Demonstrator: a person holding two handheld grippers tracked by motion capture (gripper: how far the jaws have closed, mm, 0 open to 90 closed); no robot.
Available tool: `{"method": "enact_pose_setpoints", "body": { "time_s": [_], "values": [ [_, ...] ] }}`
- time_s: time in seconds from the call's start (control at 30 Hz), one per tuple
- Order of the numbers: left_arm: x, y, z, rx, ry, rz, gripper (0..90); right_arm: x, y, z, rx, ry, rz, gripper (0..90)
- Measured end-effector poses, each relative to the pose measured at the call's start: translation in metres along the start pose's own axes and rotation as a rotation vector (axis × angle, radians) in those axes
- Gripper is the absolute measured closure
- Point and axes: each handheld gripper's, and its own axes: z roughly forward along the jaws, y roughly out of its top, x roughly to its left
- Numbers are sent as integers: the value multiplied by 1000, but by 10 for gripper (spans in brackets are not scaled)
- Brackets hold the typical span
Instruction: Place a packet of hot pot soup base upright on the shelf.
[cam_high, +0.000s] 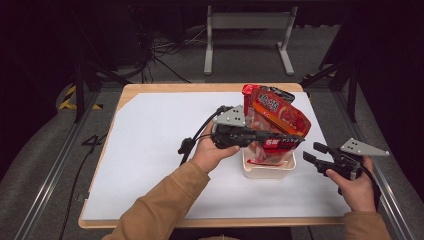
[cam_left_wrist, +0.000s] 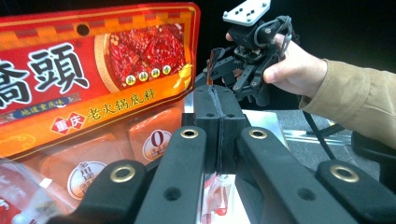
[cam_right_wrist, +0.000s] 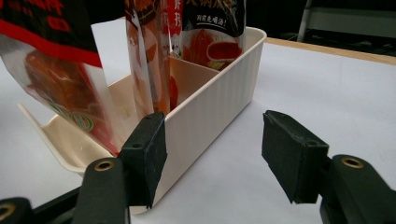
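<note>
L gripper (cam_high: 295, 138) — jaws pressed together, clamped on the clear edge of the red sauce packet (cam_high: 277, 117), which stands upright in the cream bin (cam_high: 268, 170) just below the tips. Two more packets stand behind it in the bin. R gripper (cam_high: 311, 152) — fingers (cam_right_wrist: 289, 154) wide apart, nothing between them; the bin's ribbed wall sits just ahead of the tips, near but not touching. White table cover (cam_high: 150, 150) underneath.

Both arms are wearing tan, mustard-brown sleeves (cam_high: 165, 200), showing at the bottom of the high view. Each hand is carrying a black gripper: the left gripper (cam_high: 297, 139) and right gripper (cam_high: 311, 152) are both wearing grey three-cornered plates (cam_high: 231, 118) dotted with small holes. Brass-ringed rivets (cam_left_wrist: 189, 134) are glinting on the black jaws, and a black cable (cam_high: 192, 140) is trailing away.
</note>
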Motion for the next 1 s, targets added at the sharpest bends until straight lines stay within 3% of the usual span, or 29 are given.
{"method": "enact_pose_setpoints", "body": {
  "time_s": [0.27,1.0],
  "values": [
    [2,-6,6,-2,-3,-6,900,-2,-1,0,-2,-2,1,402],
    [8,-25,13,53,0,-49,897,-1,-1,2,2,3,5,401]
  ]
}}
